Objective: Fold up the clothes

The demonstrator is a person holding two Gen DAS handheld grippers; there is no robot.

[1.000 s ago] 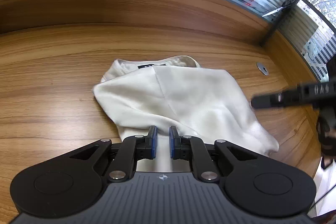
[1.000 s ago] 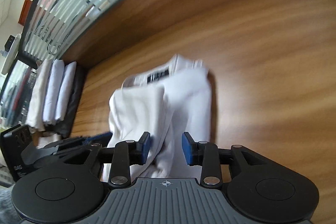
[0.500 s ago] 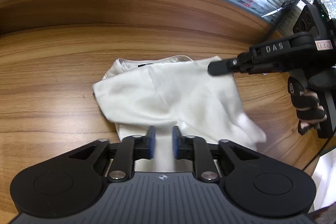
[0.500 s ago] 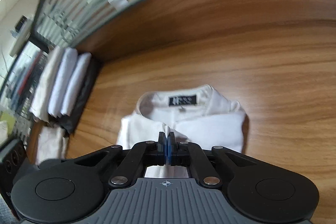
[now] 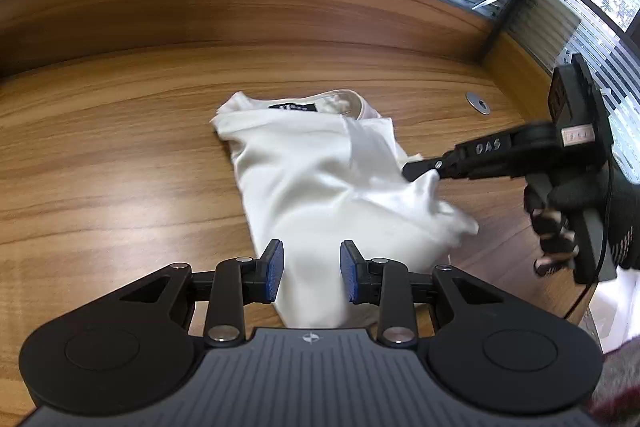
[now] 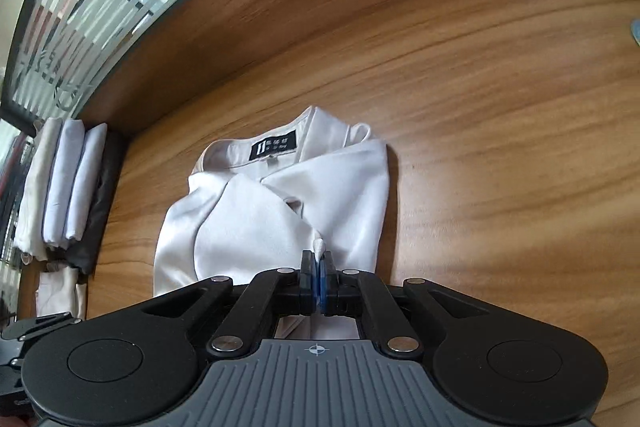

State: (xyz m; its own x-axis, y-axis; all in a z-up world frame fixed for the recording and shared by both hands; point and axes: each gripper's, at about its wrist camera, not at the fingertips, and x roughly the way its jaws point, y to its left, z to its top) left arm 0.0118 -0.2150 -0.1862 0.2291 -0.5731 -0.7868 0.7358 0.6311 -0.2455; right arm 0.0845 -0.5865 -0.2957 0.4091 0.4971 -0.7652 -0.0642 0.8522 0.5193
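Since half a second ago the left gripper (image 5: pixel 311 273) has spread its jaws from nearly closed to a wide gap, and the right gripper (image 5: pixel 416 171) has dropped from above the shirt's far edge to its right side, dragging a fold with it. In the left wrist view the shirt (image 5: pixel 320 187) lies on the table (image 5: pixel 100 167), collar and black label (image 5: pixel 291 107) toward the far wall, its left edge straight, its right side bunched into a loose lump just by the right gripper's tip; the left gripper's blue pads straddle the near hem with nothing between them. In the right wrist view the right gripper (image 6: pixel 319 277) has its jaws pressed together on a small pinch of white cloth that pokes up between the pads; both side panels (image 6: pixel 248 223) are laid over the middle and cross below the collar. A stack (image 6: pixel 60 187) of folded clothes sits well apart at the table's left end. I judge the sides are folded in, though the right one is untidy; smoothing it and folding the length over appear to be left.
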